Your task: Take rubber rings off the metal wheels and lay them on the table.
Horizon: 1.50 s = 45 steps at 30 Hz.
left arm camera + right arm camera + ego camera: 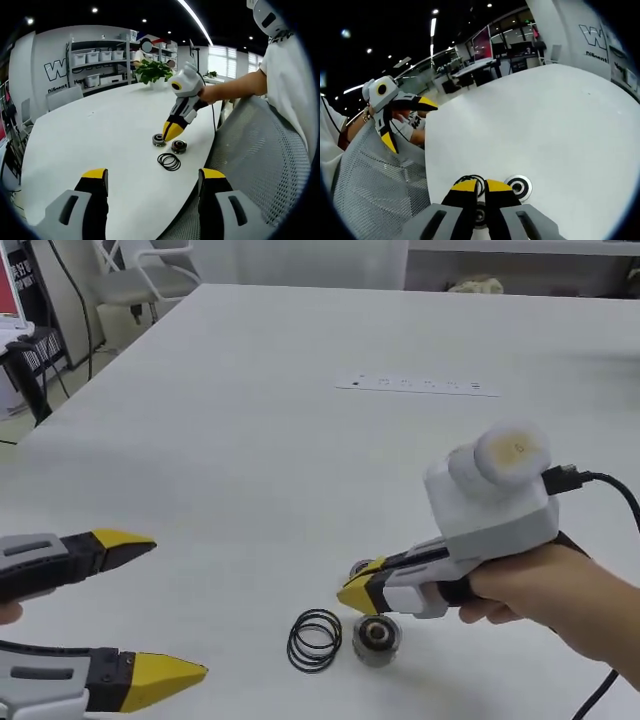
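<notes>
We work over a white worktop. Our left hand-held gripper hangs released at 8 o'clock, jaws wide apart. Our right hand-held gripper is clenched, tips together, by 2 metal wheels. A stack of rubber rings lies on the worktop just beside the nearer wheel, at its 9 o'clock.

1. Rubber rings: black.
2. Metal wheels: silver-grey rims, dark centres.
3. Left gripper and right gripper: yellow jaw tips, black behind them, pale grey bodies.
4. Table: plain matte white.
</notes>
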Motion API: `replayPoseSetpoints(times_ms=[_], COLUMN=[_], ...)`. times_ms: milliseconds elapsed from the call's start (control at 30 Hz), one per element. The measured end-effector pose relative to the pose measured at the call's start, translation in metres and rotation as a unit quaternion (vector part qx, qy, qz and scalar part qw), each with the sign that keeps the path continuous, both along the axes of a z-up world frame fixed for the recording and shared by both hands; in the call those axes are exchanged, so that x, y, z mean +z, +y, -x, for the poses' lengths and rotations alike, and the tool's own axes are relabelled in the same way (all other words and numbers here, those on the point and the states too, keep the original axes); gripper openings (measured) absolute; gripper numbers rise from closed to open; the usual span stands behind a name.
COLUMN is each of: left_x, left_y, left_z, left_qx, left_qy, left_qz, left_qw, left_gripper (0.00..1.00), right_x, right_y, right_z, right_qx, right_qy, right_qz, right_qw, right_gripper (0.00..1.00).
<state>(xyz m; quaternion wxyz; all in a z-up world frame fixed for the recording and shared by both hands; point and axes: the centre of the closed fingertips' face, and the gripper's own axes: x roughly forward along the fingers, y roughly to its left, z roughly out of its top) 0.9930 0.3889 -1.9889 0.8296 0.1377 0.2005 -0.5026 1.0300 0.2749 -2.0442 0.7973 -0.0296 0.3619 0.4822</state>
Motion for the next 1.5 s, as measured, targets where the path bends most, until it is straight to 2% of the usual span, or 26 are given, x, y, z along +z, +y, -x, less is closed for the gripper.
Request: replayPoseSetpoints(times_ms=[233,633,767,867,933,1100,1267,1400,1500], left_x=[-0.001,-0.002,-0.002,-0.001,0.000,0.000,-0.001,-0.003,-0.006], left_y=[-0.002,-0.005,-0.006,-0.007,-0.008,-0.010,-0.010,-0.009,-0.008], left_z=[0.001,0.002,0.001,0.000,0.000,0.000,-0.001,0.000,-0.001], left_qx=[-0.002,-0.008,-0.009,-0.012,-0.013,-0.017,-0.011,-0.010,-0.003], left_qy=[0.002,0.003,0.001,0.000,-0.001,-0.002,-0.003,-0.002,-0.002], left_qz=[0.004,0.010,0.010,0.014,0.015,0.015,0.016,0.013,0.009], left_qw=[1.0000,0.9999,0.9999,0.9998,0.9998,0.9997,0.9998,0.9999,1.0000], left_gripper=[0.72,0.72,0.73,0.73,0.74,0.76,0.83,0.88,0.93], right_x=[0.016,0.053,0.067,0.075,0.079,0.078,0.066,0.052,0.035], right_y=[-0.007,-0.023,-0.023,-0.024,-0.026,-0.036,-0.048,-0.058,-0.070], right_z=[-0.010,-0.021,-0.017,-0.011,-0.007,0.005,0.026,0.042,0.052], right_qx=[-0.018,-0.051,-0.049,-0.039,-0.026,0.005,0.024,0.035,0.048], right_qy=[-0.023,-0.066,-0.070,-0.086,-0.109,-0.153,-0.154,-0.150,-0.144], right_qz=[-0.007,-0.028,-0.045,-0.047,-0.041,0.004,0.027,0.047,0.079], right_qw=[0.9996,0.9961,0.9954,0.9944,0.9928,0.9882,0.9874,0.9869,0.9853], right_gripper=[0.05,0.12,0.21,0.24,0.33,0.52,0.60,0.72,0.74])
